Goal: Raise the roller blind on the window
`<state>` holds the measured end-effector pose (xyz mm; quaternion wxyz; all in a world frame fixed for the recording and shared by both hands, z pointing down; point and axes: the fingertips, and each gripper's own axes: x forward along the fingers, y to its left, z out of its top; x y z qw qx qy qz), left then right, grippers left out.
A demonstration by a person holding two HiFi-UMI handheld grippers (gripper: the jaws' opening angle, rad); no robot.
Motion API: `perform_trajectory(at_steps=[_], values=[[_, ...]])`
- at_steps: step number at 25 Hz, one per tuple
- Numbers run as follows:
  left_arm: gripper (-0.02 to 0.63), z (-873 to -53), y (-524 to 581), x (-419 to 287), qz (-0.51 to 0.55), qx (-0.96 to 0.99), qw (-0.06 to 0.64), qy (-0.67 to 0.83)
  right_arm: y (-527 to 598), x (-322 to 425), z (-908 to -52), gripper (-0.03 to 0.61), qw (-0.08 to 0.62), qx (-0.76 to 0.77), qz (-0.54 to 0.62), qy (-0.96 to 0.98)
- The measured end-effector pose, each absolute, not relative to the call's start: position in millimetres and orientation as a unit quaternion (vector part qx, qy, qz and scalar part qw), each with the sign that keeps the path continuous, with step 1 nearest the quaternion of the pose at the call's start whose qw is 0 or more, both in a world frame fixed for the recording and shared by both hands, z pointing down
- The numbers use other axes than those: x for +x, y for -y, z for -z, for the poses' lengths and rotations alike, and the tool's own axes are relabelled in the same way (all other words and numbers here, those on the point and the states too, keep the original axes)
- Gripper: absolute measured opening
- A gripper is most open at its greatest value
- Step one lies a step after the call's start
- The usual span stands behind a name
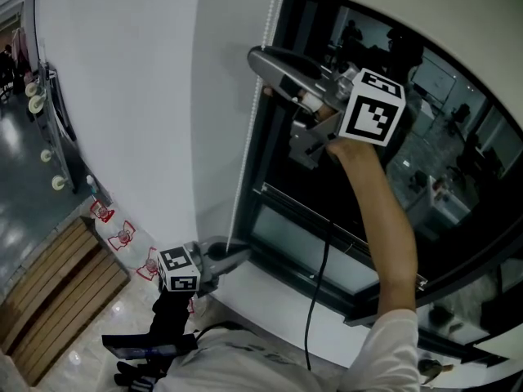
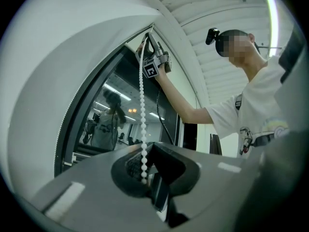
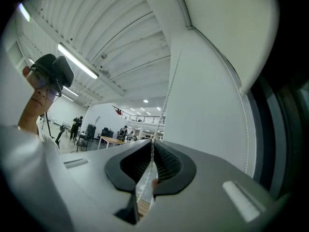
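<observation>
Closest to the person and low down, the left tool (image 1: 243,254) has its jaws pressed together on the bead chain (image 1: 245,145), pinching it just above the white sill (image 1: 270,294). From there the chain runs up, fairly straight, along the seam where the roller blind (image 1: 139,96) meets the dark window (image 1: 425,137). High on that run, the right tool (image 1: 255,55) is held up at arm's length, and it too is closed on the chain, with the beads trapped between its ribbed pads.

The chain looks light, limp and a little slick. The beads should key into the pads, so a grip straight across them and a pull along the chain's own line seems best. The blind looks like thin, light cloth, though its roller may drag.

The window frame's edge sits just beside the chain and the sill lies under the lower tool. The open room is on the person's side, away from the glass.
</observation>
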<state>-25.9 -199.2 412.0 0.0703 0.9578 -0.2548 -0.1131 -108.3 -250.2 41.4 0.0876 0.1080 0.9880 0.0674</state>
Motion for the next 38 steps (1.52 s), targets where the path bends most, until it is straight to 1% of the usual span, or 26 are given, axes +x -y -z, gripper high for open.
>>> perform_trajectory(at_steps=[5,11,15,25,33,38], values=[[-0.002,-415.2,199.0,-26.8,0.111,0.958,0.075,0.253,255.1,-104.9,-44.3,0.017,0.094,0.116,-0.021,-0.989],[-0.002,-416.0,199.2,-24.7,0.108,0.959,0.072,0.253,251.0,-97.2,-49.8,0.017,0.099,0.120,-0.014,-0.988],[-0.002,-410.8,200.0,-23.7,0.111,0.958,0.073,0.252,248.1,-96.8,-62.0,0.015,0.088,0.118,-0.010,-0.989],[-0.002,-405.8,199.7,-22.3,0.110,0.959,0.067,0.251,241.5,-101.4,-135.9,0.017,0.043,0.120,0.014,-0.992],[-0.002,-407.7,199.4,-25.0,0.109,0.958,0.069,0.255,229.0,-108.4,-224.4,0.015,-0.007,0.131,0.065,-0.989],[-0.002,-407.7,199.0,-24.8,0.106,0.958,0.073,0.255,222.4,-107.6,-255.3,0.015,-0.012,0.139,0.095,-0.986]])
